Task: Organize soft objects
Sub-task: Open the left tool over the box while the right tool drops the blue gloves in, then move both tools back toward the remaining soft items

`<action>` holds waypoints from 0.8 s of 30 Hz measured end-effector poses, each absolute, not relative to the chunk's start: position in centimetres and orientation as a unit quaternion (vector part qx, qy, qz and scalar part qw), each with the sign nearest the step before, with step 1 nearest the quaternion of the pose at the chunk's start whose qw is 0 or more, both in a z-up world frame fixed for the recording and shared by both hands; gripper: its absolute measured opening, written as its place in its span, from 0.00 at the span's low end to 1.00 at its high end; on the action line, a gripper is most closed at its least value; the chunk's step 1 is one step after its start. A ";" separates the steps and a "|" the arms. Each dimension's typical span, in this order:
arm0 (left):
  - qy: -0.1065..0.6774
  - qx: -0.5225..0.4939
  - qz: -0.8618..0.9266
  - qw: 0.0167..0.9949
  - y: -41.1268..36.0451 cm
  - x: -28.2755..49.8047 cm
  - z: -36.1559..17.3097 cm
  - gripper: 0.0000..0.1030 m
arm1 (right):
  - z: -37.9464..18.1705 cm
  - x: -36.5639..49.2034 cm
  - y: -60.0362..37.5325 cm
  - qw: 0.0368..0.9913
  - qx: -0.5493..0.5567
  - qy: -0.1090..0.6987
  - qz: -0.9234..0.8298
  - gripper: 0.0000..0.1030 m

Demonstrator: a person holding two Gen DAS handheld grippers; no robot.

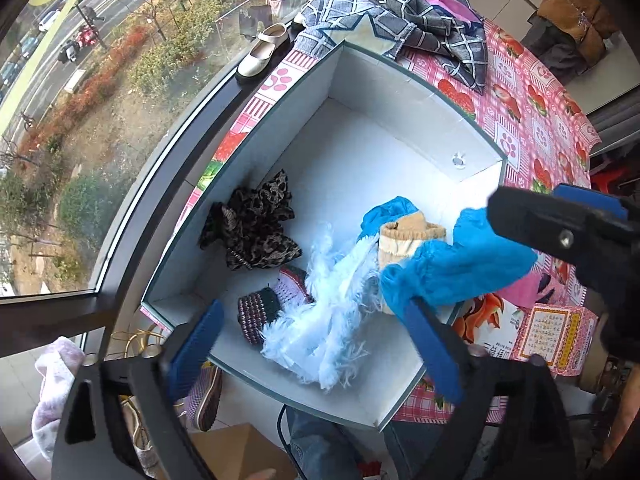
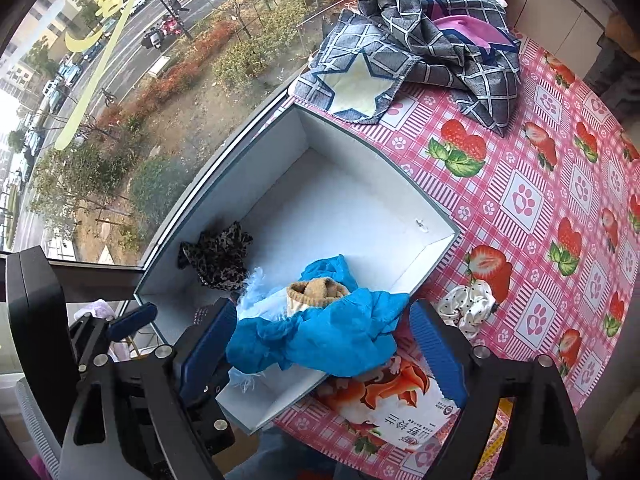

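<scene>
Right wrist: blue cloth [image 2: 340, 340] overhangs box [image 2: 424, 264] rim.

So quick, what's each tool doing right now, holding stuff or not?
Left tool: open, holding nothing, over the box.
Right tool: open, around the blue cloth, not clamped on it.

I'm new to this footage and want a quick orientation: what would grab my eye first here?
The bright blue cloth draped over the near right wall of the white box, half covering a tan sock, stands out most. Beside it inside lie a pale fluffy scarf and a dark leopard-print piece toward the window side. Beyond the box, a grey checked garment is heaped on the pink strawberry tablecloth.
</scene>
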State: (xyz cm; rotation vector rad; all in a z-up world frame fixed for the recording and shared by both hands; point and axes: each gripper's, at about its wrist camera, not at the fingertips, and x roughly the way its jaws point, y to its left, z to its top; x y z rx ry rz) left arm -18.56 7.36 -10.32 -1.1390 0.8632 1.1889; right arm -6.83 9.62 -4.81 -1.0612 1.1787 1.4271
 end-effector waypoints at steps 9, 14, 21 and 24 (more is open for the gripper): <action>0.360 -0.500 0.431 0.659 7.3 -16.1 -7.9 1.00 | -5.2 -1.0 6.8 0.487 -0.433 0.542 0.530 0.87; 0.373 -0.470 0.409 0.688 7.5 -12.5 -5.5 1.00 | -4.1 5.6 4.8 0.510 -0.385 0.589 0.494 0.87; 0.414 -0.428 0.375 0.710 8.6 -5.8 -4.5 1.00 | -4.5 16.1 1.4 0.568 -0.338 0.624 0.417 1.00; 0.439 -0.413 0.361 0.712 9.3 -2.5 -4.9 1.00 | -6.5 20.0 -0.4 0.577 -0.315 0.650 0.381 1.00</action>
